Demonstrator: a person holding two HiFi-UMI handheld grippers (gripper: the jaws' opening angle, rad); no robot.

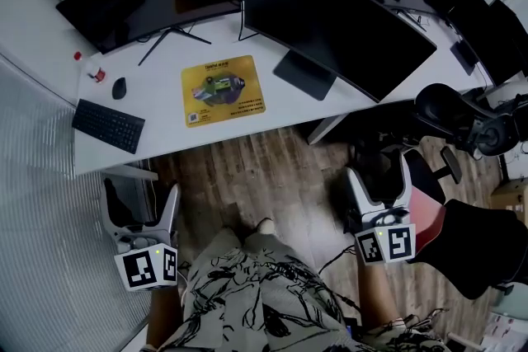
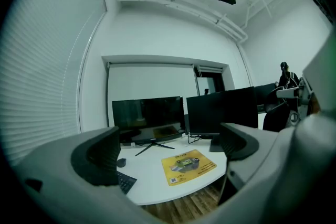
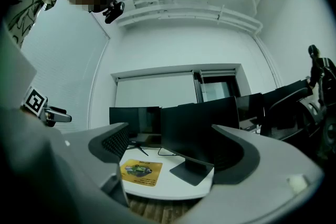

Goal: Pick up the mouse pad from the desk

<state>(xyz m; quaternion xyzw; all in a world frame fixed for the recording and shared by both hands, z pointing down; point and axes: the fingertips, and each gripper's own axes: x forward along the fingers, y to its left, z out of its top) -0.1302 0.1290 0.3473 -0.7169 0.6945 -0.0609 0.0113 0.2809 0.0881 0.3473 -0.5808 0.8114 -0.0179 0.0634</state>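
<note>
- Lying flat on the desk (image 1: 272, 107), the yellow mouse pad (image 1: 223, 91) sits near its front edge, almost square and slightly skewed to it.
- Left gripper (image 1: 142, 214) and right gripper (image 1: 381, 195) hang short of that edge, jaws wide apart, holding nothing.
- The pad lies ahead and slightly right of the left gripper (likely the nearer one).

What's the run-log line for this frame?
phase: pre-reach | left gripper: open, empty | right gripper: open, empty | mouse pad: on desk, untouched
</note>
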